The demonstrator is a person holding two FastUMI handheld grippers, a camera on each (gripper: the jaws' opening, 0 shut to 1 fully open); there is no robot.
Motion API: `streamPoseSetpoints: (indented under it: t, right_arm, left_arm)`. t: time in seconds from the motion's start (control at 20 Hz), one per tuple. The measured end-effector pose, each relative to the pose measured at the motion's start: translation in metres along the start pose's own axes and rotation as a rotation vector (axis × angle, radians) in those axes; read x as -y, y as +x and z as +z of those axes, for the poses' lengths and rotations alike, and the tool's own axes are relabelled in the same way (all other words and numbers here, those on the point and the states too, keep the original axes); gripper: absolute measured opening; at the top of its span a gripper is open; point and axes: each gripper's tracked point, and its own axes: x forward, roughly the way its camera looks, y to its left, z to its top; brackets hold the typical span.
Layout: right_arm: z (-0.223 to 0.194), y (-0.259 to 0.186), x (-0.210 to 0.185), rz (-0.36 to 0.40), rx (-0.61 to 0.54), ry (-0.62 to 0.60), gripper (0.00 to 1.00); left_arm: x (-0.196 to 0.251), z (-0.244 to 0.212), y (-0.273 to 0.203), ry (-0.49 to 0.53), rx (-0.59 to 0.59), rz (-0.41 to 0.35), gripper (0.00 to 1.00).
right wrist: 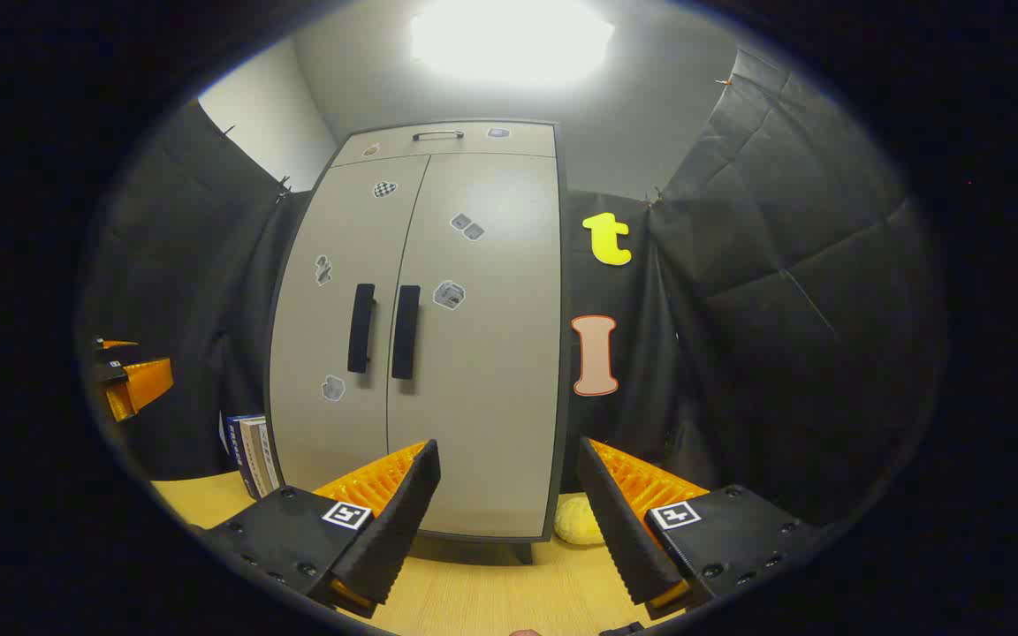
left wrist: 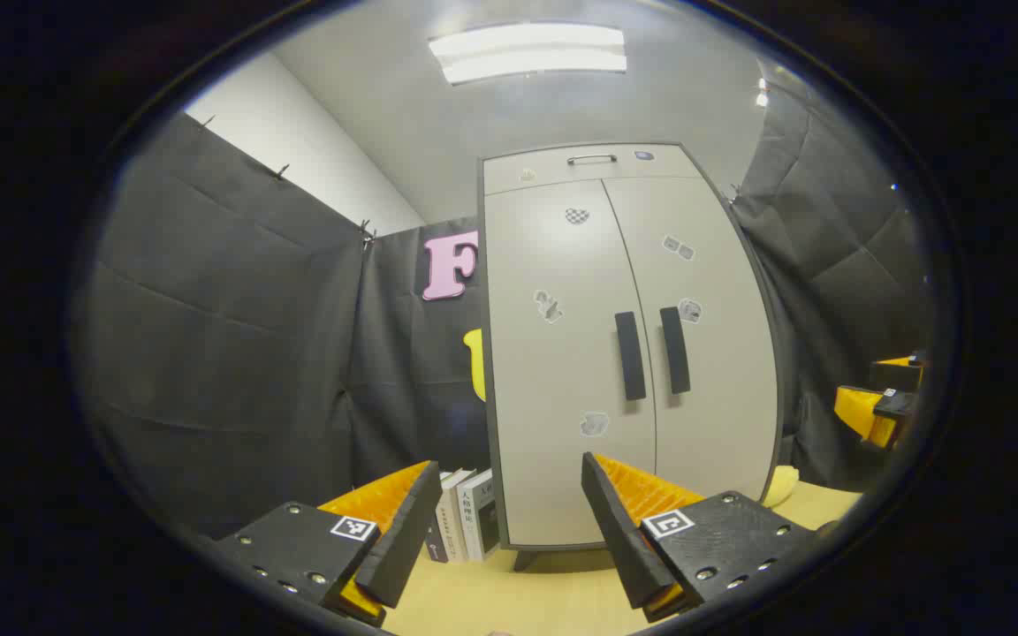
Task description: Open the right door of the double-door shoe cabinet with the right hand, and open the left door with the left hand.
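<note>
While both doors sit flush and closed, you've got the shoe cabinet [left wrist: 628, 344] standing upright on the wooden tabletop [left wrist: 553, 601], dead ahead in the left gripper view. Your left gripper [left wrist: 509, 521] hangs low in front of it, fingers spread wide with nothing between them, well short of the cabinet face. The left door [left wrist: 558, 353] carries its dark vertical handle [left wrist: 630, 355] right at the centre seam, and the right door [left wrist: 712, 344] has its own handle [left wrist: 674, 350] just beside it, the two bars side by side. Over in the right gripper view, your right gripper [right wrist: 509, 521] is spread apart too, empty, pointed at the cabinet's lower right corner and apart from it. From there the right door's handle [right wrist: 405, 331] sits up and left of your fingers. A row of books [left wrist: 465, 526] stands on the table against the cabinet's left side, and a soft yellow object [right wrist: 578, 521] lies on the table by its right foot. Small stickers dot both doors, and a drawer with a metal pull [left wrist: 591, 160] runs across the top. Out at the right edge of the left gripper view you can catch your right gripper, orange and black.
</note>
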Motion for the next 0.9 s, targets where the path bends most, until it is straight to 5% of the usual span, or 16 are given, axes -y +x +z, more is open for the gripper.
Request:
streamPoseSetpoints:
  t: [0.9]
  right_arm:
    - [0.002, 0.016, -0.02, 0.028, -0.042, 0.056, 0.99]
  left_arm:
    - [-0.008, -0.004, 0.006, 0.015, 0.005, 0.004, 0.93]
